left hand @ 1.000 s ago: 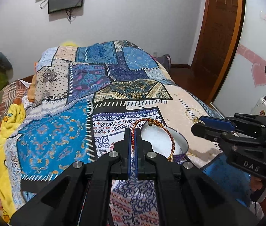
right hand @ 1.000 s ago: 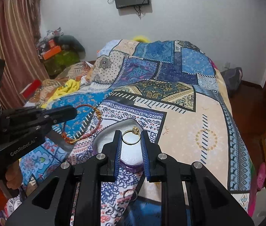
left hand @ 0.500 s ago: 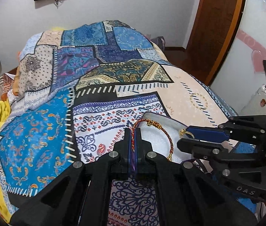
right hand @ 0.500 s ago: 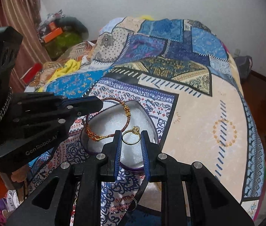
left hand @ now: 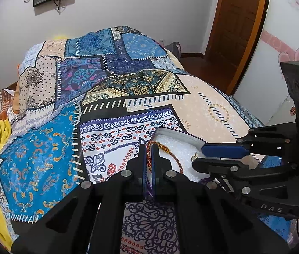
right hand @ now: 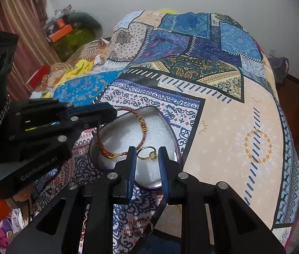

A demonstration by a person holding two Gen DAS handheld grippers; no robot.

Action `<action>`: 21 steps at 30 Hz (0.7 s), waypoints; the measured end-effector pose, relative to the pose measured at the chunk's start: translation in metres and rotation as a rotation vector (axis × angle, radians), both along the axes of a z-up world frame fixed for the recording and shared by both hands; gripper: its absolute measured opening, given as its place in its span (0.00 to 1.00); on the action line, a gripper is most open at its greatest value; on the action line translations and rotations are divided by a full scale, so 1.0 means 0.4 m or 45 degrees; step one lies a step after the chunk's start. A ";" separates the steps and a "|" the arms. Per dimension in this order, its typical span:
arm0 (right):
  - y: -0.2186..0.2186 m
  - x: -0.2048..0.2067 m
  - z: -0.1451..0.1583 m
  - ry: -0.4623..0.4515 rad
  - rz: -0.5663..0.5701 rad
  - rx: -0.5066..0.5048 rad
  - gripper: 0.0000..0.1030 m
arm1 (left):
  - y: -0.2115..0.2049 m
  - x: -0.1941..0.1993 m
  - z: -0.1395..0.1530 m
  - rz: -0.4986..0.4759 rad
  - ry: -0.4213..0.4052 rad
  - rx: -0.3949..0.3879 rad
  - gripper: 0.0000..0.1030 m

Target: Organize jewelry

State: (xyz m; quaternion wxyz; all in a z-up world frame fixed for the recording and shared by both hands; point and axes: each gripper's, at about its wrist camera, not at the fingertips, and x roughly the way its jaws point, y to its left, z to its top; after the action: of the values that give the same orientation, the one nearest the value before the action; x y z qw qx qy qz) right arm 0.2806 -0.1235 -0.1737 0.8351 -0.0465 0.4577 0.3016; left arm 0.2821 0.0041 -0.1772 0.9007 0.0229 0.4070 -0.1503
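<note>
Landmark: the heart-shaped tin point(right hand: 171, 131) with white foam lining, sitting on the patchwork bedspread point(right hand: 223, 116) at the near end of the bed.

Left of the tin: left hand-held gripper point(left hand: 148, 151), pads pinched tight on the red-and-gold cord bracelet point(right hand: 126, 135). In the right wrist view the same gripper point(right hand: 112, 111) comes in over the tin's left rim. The bracelet loop hangs out from the pads and spreads over the left half of the foam; its gold beads sit toward the tin's centre, its lowest stretch looks down on the foam, can't confirm contact.

Over the tin's near side: right hand-held gripper point(right hand: 147, 155), jaws at a narrow gap, clamped on the gold ring point(right hand: 147, 154). Each blue pad point(right hand: 133, 158) touches one side of the band. The ring has a small pale stone on its right side. It sits just above the foam or on it; can't tell which. From the left wrist view this gripper point(left hand: 198, 157) reaches in over the tin's right rim, only a gold sliver of the ring point(left hand: 194, 156) visible at its tip.

Bracelet's near end and ring are just beside each other, not touching.

Nearer than the tin, on the bedspread under the right gripper's body: another thin ring-like loop point(right hand: 144, 226), partly hidden.

Right of the tin: plain peach bedspread panel, then the wooden door point(left hand: 238, 27) well beyond.
</note>
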 end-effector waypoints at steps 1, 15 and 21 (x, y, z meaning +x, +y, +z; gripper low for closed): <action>-0.001 -0.001 0.003 -0.003 -0.001 0.001 0.19 | 0.000 -0.004 0.005 0.002 0.000 0.007 0.03; -0.051 -0.110 0.138 -0.218 -0.081 -0.008 0.43 | 0.021 -0.114 0.102 0.060 -0.077 0.054 0.42; -0.064 -0.179 0.189 -0.294 -0.104 -0.002 0.43 | 0.037 -0.191 0.157 0.101 -0.090 0.056 0.48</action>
State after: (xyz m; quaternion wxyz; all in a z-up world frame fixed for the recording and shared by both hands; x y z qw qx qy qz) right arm 0.2089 -0.1491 -0.0979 0.8939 -0.0628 0.3601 0.2596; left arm 0.2058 0.0190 -0.1145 0.9191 0.0318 0.3787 -0.1044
